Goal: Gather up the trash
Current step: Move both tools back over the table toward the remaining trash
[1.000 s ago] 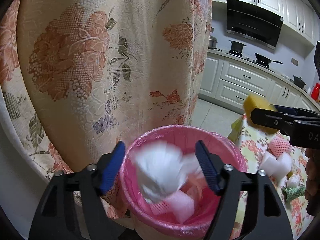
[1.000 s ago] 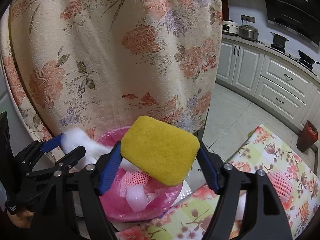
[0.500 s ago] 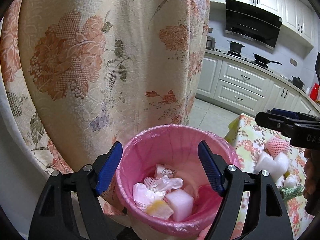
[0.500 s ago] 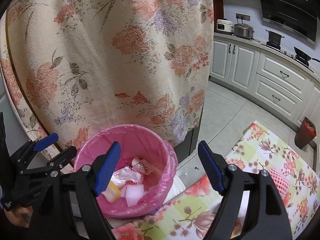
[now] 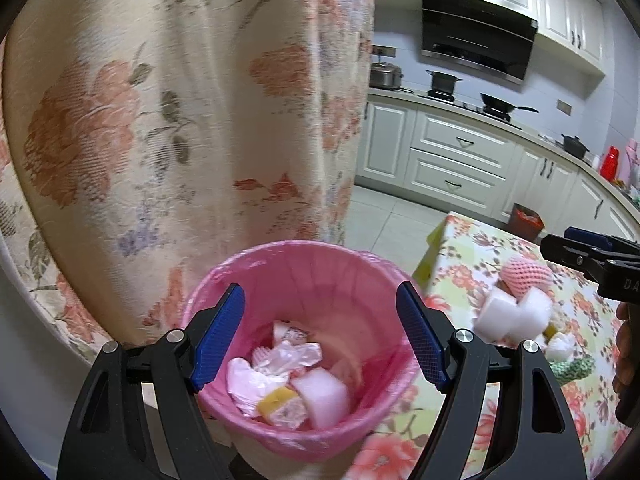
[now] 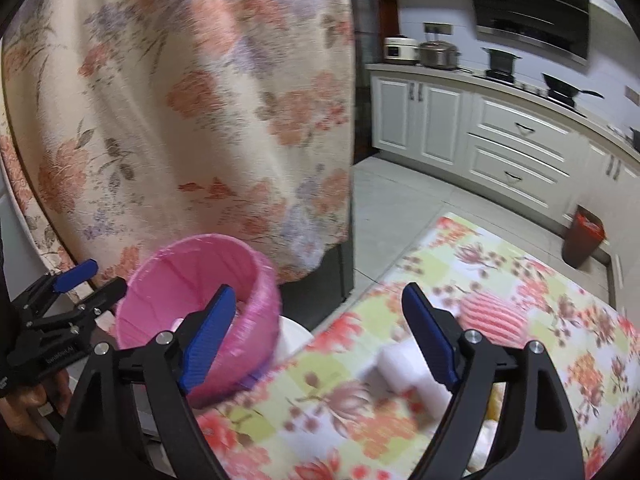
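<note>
Over the pink-lined trash bin (image 5: pixel 304 292) the left gripper (image 5: pixel 320 340) is hovering, its blue pads spread wide and gripping nothing. Down inside the bin are lying a white foam block (image 5: pixel 322 394), crumpled wrappers (image 5: pixel 288 356) and a yellow sponge (image 5: pixel 274 394). Across at the floral tablecloth (image 6: pixel 440 264) the right gripper (image 6: pixel 320 336) is pointing down at the table edge; its jaws have just been opening and are standing wide with nothing between them. On the cloth, more trash is waiting: a pink foam fruit net (image 6: pixel 492 316) and white foam pieces (image 6: pixel 404 364) just beside it. Behind the bin a flowered curtain (image 5: pixel 180 100) is hanging. Both views are looking slightly blurred.
</note>
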Motion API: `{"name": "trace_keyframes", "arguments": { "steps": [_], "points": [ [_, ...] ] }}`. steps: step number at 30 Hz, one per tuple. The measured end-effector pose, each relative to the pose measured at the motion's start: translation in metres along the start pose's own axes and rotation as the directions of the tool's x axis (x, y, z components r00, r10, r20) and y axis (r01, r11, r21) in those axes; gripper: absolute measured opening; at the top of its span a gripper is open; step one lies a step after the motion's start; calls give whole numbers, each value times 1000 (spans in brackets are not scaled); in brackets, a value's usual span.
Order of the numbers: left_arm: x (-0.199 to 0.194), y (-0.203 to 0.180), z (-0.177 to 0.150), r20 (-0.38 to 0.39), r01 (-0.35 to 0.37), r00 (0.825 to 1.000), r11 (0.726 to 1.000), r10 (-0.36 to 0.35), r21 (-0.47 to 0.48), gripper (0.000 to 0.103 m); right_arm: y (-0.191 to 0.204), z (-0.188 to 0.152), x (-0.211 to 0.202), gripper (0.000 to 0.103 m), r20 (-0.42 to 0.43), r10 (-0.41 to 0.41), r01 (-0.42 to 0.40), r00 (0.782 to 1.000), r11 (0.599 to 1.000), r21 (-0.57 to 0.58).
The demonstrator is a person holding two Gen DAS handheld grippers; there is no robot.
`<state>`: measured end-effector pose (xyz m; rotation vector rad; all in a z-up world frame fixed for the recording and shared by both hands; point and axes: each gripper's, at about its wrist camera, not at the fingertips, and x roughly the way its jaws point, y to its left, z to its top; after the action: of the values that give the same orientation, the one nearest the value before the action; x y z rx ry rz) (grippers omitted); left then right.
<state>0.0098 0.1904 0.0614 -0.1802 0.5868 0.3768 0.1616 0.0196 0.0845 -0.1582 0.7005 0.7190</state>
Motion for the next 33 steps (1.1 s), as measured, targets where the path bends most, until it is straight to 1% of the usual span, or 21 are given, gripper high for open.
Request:
{"name": "trace_keyframes", "arguments": {
  "steps": [9, 19, 25, 33],
  "points": [
    [-1, -38, -3, -7, 51, 999, 998, -51, 41, 73, -64, -27, -31, 83, -2, -91, 91, 996, 993, 76],
    [1, -76, -5, -23, 99, 995, 992, -97, 84, 73, -115, -55, -58, 83, -7, -160, 159, 987, 976, 150],
    [4, -94, -7, -35, 123, 992, 987, -120, 104, 73, -138, -72, -67, 83, -20, -187, 188, 982, 964, 187],
    [8, -115, -9, -52, 154, 988, 979, -149, 131, 73, -157, -88, -70, 83, -40, -204, 208, 978, 952, 224]
  ]
}}
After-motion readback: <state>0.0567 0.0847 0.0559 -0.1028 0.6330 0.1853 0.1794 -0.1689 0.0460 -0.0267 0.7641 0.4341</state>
